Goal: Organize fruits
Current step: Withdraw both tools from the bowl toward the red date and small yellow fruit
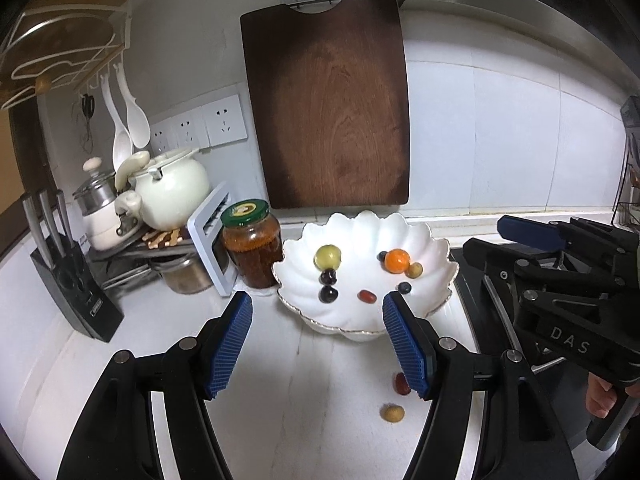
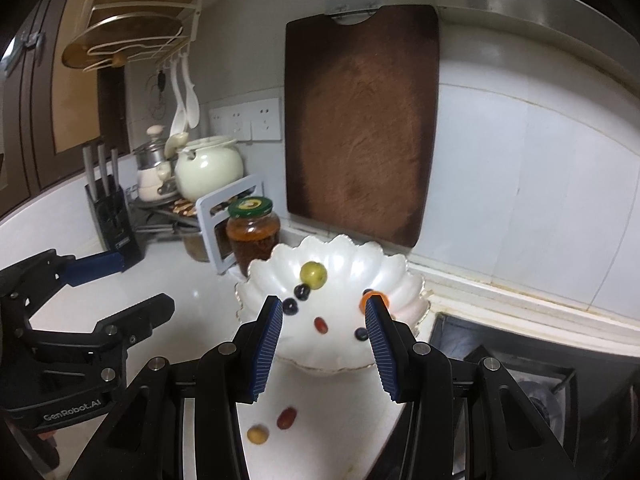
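You're holding both the left gripper and the right gripper apart, gripping nothing. Two fruits are waiting on the counter at 6 o'clock of the bowl: red one, yellow one. The rest, about eight, are sitting in the bowl. Nearly done.

I'm seeing my right gripper's pad covering most of the orange fruit in the scalloped bowl. My left pad is partly hiding a red grape on the counter.
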### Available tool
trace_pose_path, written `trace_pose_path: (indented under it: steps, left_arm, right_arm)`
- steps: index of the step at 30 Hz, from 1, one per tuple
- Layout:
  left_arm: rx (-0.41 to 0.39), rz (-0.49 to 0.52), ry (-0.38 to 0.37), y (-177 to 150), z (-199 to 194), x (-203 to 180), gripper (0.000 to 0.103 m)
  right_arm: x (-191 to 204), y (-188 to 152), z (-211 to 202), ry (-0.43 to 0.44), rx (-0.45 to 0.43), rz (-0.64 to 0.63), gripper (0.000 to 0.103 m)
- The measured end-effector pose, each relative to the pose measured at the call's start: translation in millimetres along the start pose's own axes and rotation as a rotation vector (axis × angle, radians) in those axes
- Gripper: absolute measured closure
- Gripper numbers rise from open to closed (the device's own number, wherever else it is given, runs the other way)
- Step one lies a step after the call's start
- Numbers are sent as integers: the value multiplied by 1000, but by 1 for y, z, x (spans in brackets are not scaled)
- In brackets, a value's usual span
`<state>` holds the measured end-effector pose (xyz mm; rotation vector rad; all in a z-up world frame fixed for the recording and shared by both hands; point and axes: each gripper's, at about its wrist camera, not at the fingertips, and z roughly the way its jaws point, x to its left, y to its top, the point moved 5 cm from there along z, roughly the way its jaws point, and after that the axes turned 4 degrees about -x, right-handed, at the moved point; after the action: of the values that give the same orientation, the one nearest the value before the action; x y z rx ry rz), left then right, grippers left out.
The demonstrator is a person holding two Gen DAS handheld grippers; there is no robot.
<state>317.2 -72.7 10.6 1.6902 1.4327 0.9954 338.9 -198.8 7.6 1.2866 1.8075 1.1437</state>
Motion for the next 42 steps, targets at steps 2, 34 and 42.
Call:
trace_pose_path:
  steps: [2,34,42]
  left_arm:
    - [4,0,2,-4,-1,-2,36]
    - [106,14,-61,-96,25,-33,36]
    - [118,52,-63,-113,33,-45,36]
  right_arm:
    - [1,-4,1,13,8,-3,58]
    - [16,-90,44,144,232,-60,59]
    - [18,-107,60,183,274,-87,59]
